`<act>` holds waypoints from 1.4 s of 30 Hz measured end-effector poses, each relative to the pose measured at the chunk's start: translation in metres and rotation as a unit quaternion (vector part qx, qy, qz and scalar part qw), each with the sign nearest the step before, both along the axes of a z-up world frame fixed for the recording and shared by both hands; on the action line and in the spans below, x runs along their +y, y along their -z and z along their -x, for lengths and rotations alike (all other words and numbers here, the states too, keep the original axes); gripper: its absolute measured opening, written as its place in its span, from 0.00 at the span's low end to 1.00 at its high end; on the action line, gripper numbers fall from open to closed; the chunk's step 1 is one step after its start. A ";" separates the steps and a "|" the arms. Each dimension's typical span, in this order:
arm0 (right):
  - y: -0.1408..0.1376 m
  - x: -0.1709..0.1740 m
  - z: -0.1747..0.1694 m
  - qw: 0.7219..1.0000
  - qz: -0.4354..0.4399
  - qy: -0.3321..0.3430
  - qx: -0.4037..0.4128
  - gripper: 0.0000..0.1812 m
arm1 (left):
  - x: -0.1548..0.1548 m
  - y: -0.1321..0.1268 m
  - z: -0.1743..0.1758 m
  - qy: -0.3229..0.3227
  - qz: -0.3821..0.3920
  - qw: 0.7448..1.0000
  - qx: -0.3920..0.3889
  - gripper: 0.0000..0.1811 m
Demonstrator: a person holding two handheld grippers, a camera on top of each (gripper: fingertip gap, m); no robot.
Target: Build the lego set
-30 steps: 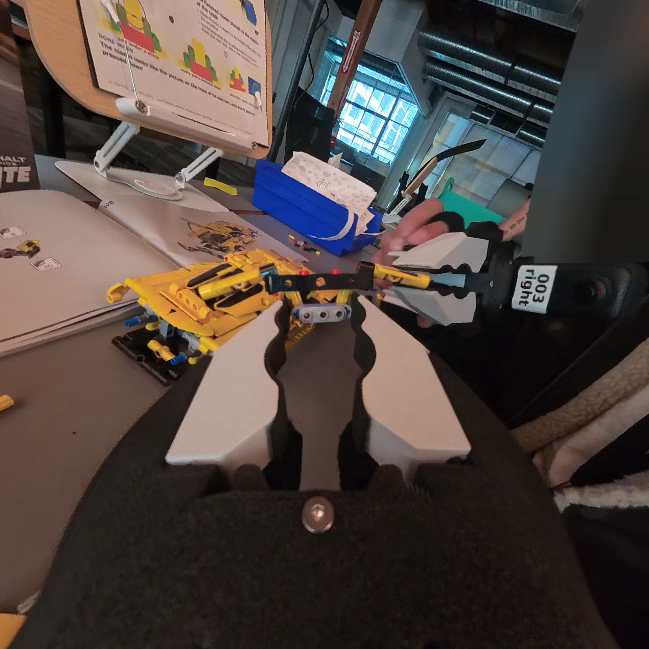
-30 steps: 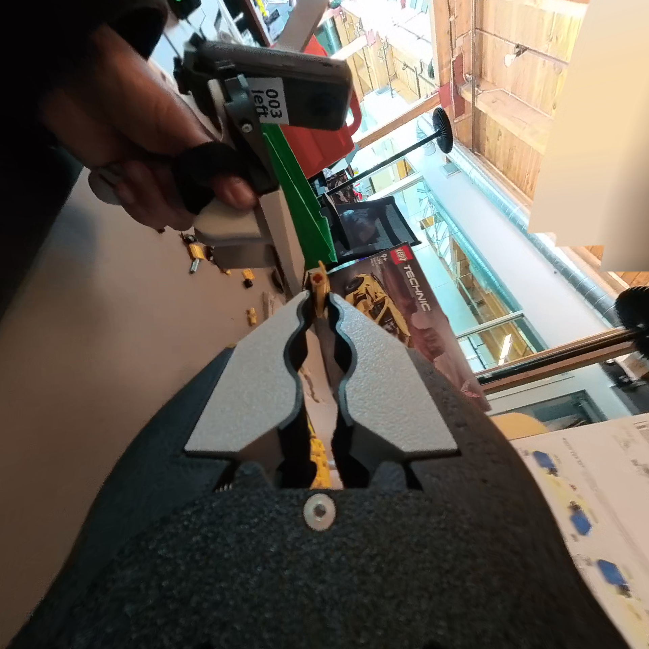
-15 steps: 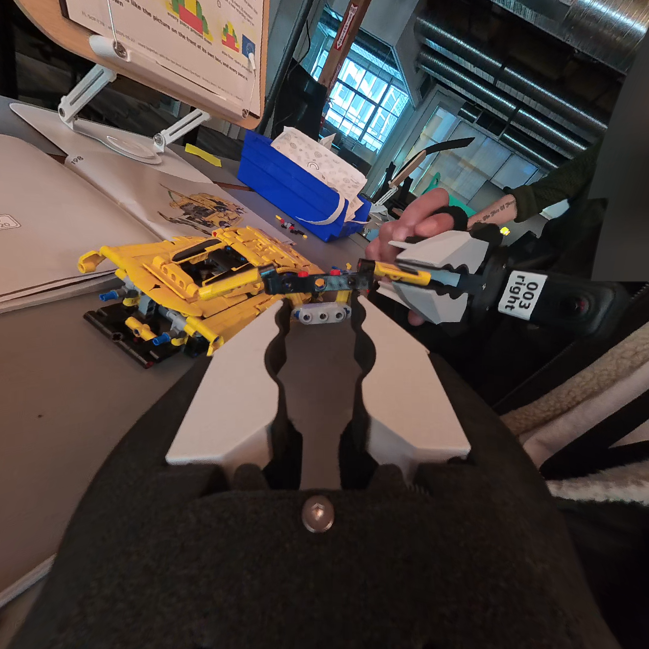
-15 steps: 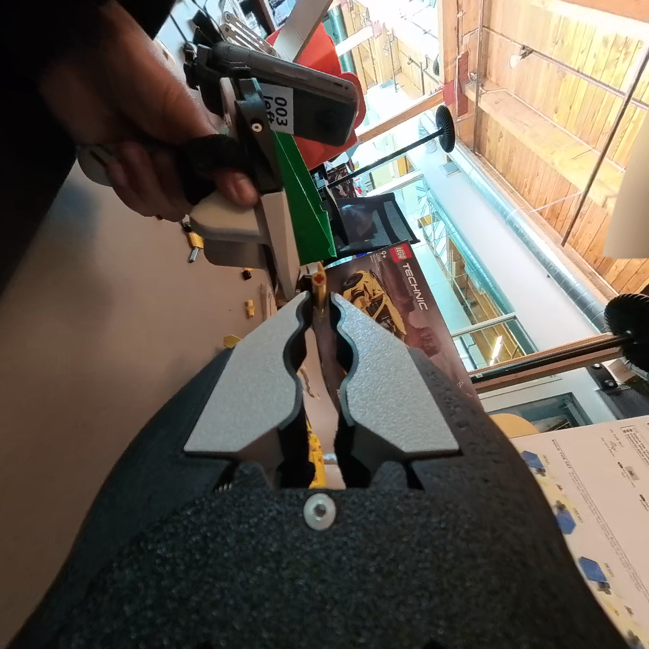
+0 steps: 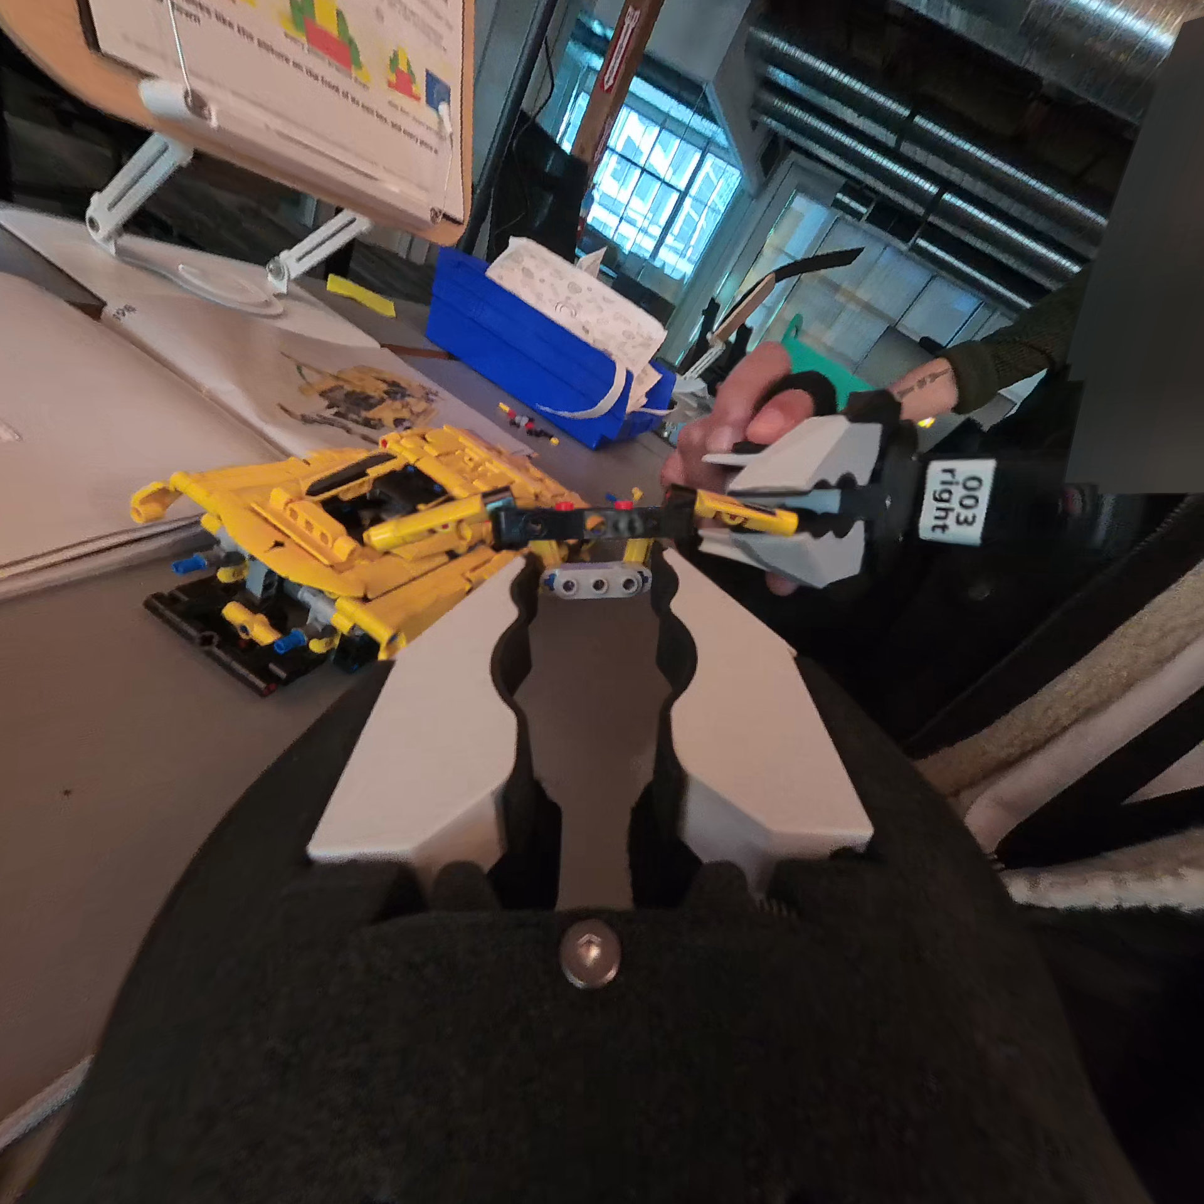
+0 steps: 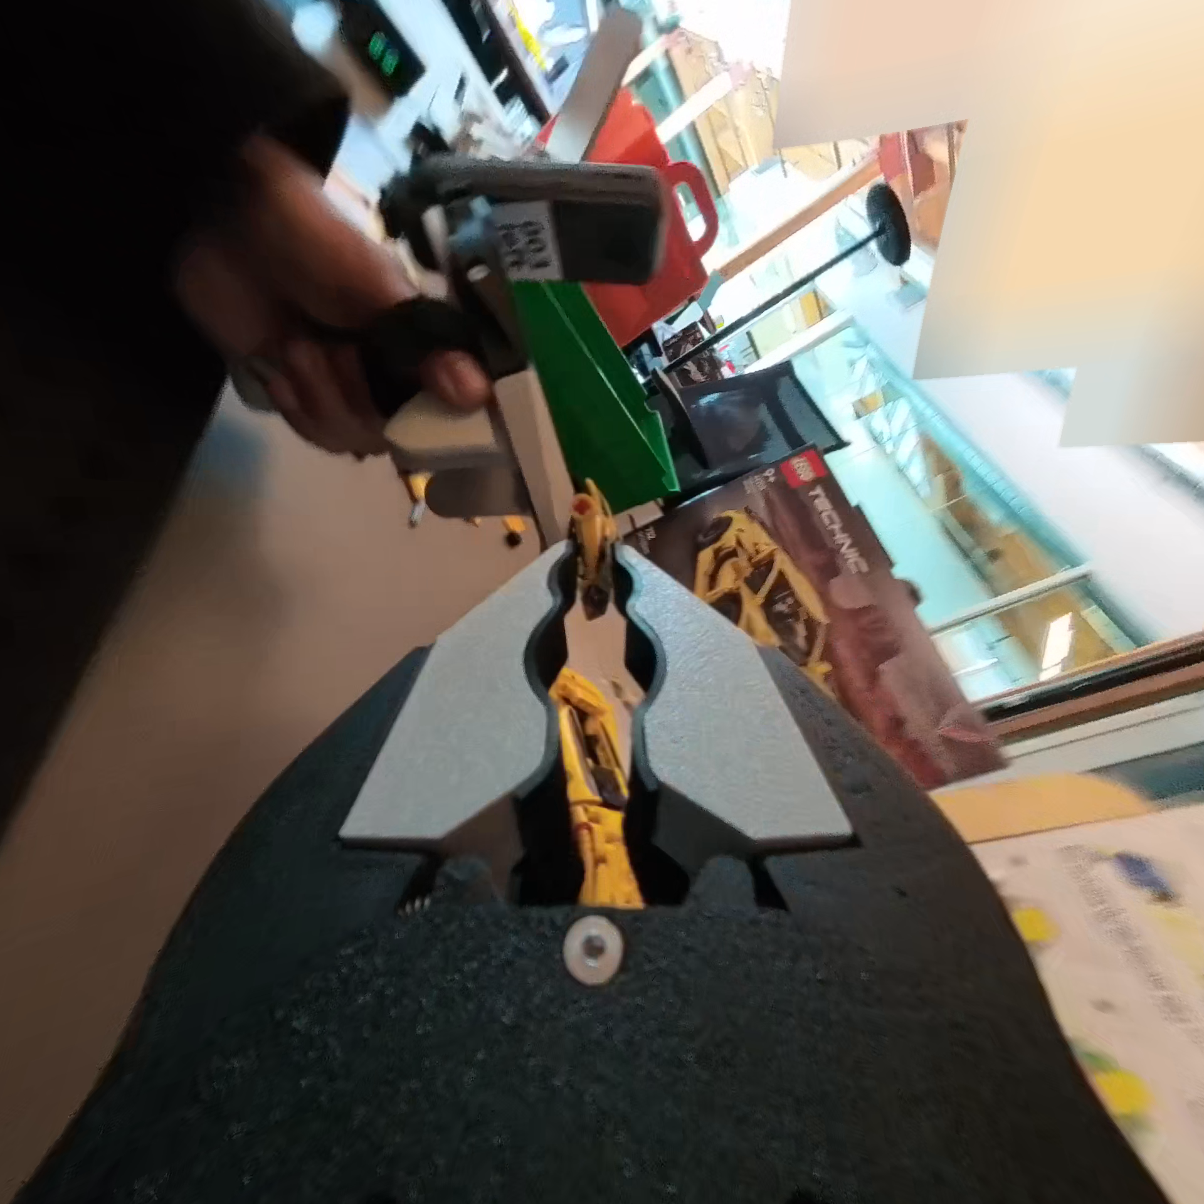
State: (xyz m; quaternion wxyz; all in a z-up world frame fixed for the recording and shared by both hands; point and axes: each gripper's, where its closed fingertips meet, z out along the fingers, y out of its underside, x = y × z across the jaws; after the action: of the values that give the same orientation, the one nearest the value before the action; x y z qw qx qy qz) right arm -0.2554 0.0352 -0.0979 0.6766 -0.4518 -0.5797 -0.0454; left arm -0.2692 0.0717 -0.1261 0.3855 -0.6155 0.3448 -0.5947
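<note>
A small sub-assembly, a black beam with yellow ends and a grey three-hole piece, is held in the air between both grippers. My left gripper is shut on the grey piece. My right gripper comes in from the right and is shut on the yellow end. In the right wrist view the right gripper pinches that yellow end, and the left gripper is just beyond it. The yellow car model sits on the table to the left, just behind the sub-assembly.
An open instruction booklet lies left of the car. A blue bin with paper stands behind, with small loose parts in front of it. A sheet stand is at the back left. The set's box and a green bin stand beyond. The left gripper's tips are roughly 5 centimetres from the right gripper's.
Both grippers keep their hold on the sub-assembly. The left wrist view has swung a little towards the car. The right wrist view has turned and is now motion-blurred.
</note>
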 end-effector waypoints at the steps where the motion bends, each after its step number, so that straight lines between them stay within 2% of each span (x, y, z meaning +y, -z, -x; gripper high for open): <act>1: -0.006 -0.001 -0.002 0.999 0.036 -0.008 0.034 0.10 | 0.000 -0.006 0.003 -0.001 -0.005 1.000 -0.017 0.19; 4: -0.015 0.002 -0.009 0.986 0.129 -0.028 0.101 0.19 | -0.005 -0.022 0.009 0.021 0.008 0.997 -0.070 0.19; 9: -0.007 0.000 -0.005 0.997 0.059 -0.009 0.057 0.19 | -0.011 -0.032 0.012 0.053 0.035 0.992 -0.113 0.19; 16: -0.021 -0.010 -0.002 0.996 0.023 -0.015 0.083 0.13 | -0.021 -0.022 0.001 0.080 0.035 0.993 -0.078 0.19; 20: -0.016 -0.014 0.002 0.998 0.008 -0.019 0.062 0.10 | -0.024 -0.019 -0.001 0.088 0.034 0.993 -0.069 0.19; 22: -0.015 -0.015 0.003 0.998 -0.005 -0.020 0.055 0.05 | -0.026 -0.016 -0.003 0.093 0.034 0.993 -0.061 0.19; 26: -0.015 -0.015 0.004 0.999 -0.030 -0.015 0.032 0.03 | -0.028 -0.015 -0.004 0.098 0.035 0.993 -0.057 0.19; 34: -0.019 -0.013 0.005 0.997 0.000 -0.019 0.070 0.05 | -0.029 -0.019 -0.003 0.097 0.026 0.993 -0.066 0.19; 36: -0.020 -0.010 0.002 0.995 0.027 -0.025 0.090 0.08 | -0.030 -0.026 0.000 0.099 0.016 0.991 -0.083 0.19; 39: -0.017 -0.005 -0.001 0.979 0.139 -0.058 0.140 0.13 | -0.037 -0.040 0.006 0.108 -0.011 0.987 -0.115 0.19; 42: -0.005 -0.005 0.003 0.928 0.309 -0.106 0.181 0.14 | -0.046 -0.051 0.010 0.123 -0.031 0.982 -0.141 0.19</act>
State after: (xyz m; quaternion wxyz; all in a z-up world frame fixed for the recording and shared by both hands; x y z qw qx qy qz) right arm -0.2580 0.0300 -0.0932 0.5975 -0.5751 -0.4775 0.2905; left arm -0.2793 0.0257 -0.0754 0.3730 -0.4656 0.3786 -0.7076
